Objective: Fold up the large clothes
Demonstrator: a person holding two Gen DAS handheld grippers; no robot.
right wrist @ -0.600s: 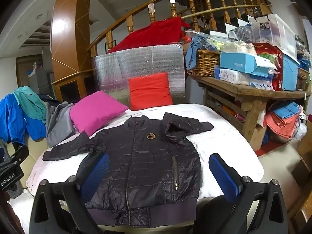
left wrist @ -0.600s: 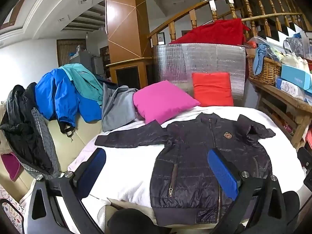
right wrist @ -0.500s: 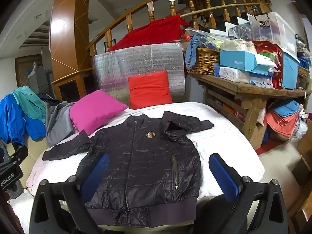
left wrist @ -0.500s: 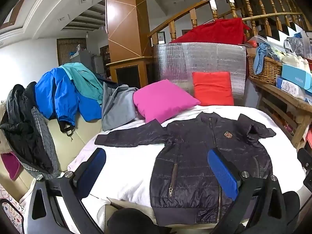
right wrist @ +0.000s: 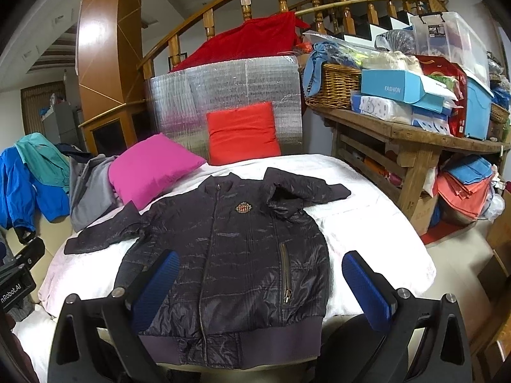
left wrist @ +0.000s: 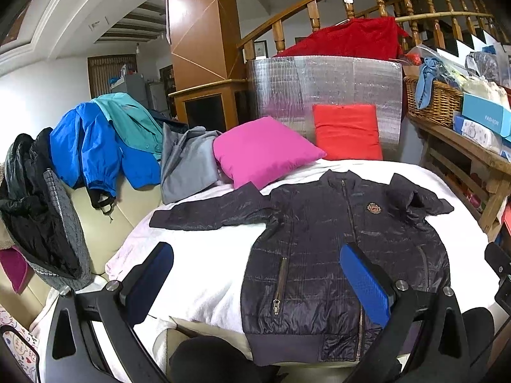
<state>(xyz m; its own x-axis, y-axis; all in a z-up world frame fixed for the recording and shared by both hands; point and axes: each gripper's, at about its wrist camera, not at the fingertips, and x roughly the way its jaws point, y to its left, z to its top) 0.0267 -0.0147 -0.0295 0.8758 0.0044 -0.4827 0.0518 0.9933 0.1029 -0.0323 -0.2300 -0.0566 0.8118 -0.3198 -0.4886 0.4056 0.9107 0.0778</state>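
Left gripper (left wrist: 255,279) hangs spread and empty over the white sheet (left wrist: 204,265); a dark jacket (right wrist: 236,249) lies flat, zipped, front up, mid-bed. Right gripper (right wrist: 260,282), also spread, holds nothing above its hem

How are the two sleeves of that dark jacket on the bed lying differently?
The jacket's left-side sleeve stretches out straight and flat toward the sofa, while the right-side sleeve is bent and bunched near the shoulder. The left-side sleeve's tip ends just below the pink pillow; the right-side sleeve points toward the wooden table. Both are the same dark quilted fabric and rest on the white bed cover, neither yet folded inward.
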